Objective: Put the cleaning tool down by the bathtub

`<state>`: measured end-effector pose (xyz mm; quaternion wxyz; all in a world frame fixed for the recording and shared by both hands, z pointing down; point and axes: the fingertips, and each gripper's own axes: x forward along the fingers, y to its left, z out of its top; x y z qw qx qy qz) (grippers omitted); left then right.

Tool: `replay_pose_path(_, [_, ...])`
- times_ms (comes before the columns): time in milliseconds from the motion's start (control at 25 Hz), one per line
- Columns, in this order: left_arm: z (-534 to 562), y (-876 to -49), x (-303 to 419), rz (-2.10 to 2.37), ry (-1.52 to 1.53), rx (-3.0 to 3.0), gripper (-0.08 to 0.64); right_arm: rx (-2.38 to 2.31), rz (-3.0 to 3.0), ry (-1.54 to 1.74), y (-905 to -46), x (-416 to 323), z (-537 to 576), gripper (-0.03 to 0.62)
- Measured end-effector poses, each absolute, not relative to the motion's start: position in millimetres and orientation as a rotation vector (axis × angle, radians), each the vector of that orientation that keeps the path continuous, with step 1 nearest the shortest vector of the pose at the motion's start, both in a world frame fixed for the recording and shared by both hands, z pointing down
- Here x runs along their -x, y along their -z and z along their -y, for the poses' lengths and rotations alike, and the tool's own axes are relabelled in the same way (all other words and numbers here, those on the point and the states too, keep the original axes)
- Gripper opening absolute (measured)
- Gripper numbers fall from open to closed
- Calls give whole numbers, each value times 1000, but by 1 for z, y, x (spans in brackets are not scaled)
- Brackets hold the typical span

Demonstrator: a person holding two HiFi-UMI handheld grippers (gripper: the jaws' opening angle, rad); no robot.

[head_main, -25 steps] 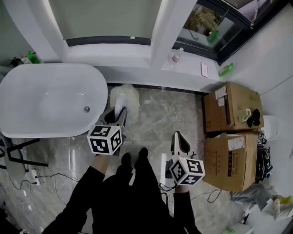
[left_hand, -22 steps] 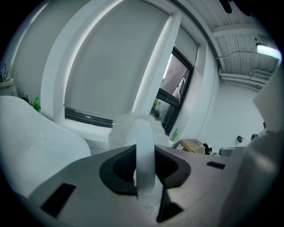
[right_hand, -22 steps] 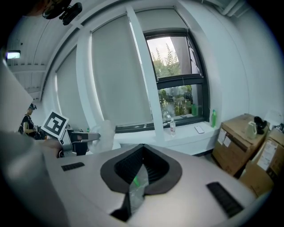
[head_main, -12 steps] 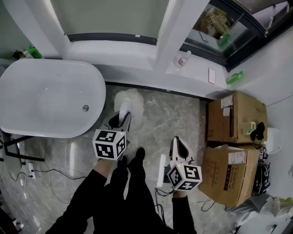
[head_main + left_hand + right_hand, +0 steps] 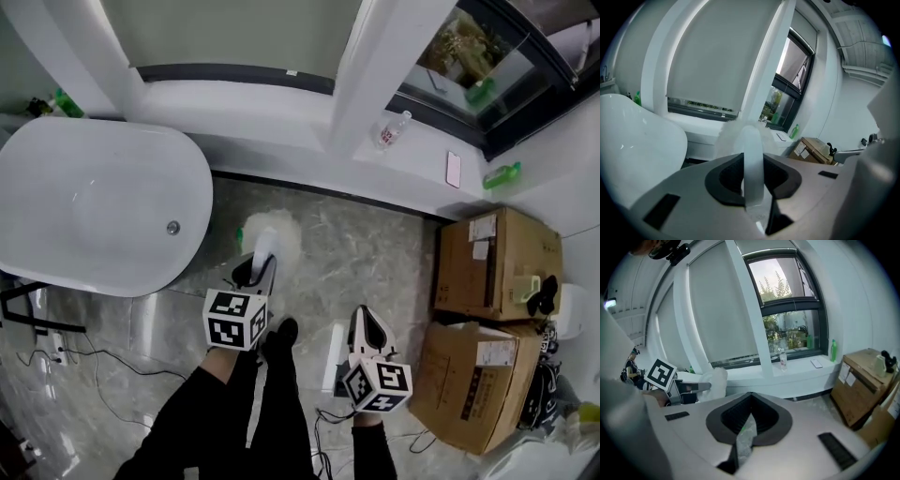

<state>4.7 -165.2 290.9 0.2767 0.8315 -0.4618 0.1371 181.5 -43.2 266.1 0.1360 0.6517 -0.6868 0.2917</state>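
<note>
Head view looked down on one white bathtub (image 5: 94, 206) at left and two cardboard boxes (image 5: 497, 262) side by side at right. Between them a person's two black-sleeved arms reached forward over the marble floor (image 5: 375, 244). The left gripper (image 5: 255, 272) was held ahead of the right one, both pointing toward the window ledge (image 5: 281, 108). The left gripper's jaws were clamped on the white handle of the single cleaning tool (image 5: 267, 239), whose fluffy head hung just beside the tub's rounded end; contact with the floor could not be made out. The right gripper (image 5: 368, 319) carried nothing, its jaws drawn together. On the ledge stood one clear bottle (image 5: 392, 131) and one green bottle (image 5: 503, 174).
</note>
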Motion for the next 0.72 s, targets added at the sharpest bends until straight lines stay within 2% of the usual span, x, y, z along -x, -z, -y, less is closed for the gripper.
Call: replay_pose_path(720, [204, -486, -32, 1242, -429, -2241, 94, -1903, 1950, -817, -423, -218, 79, -2])
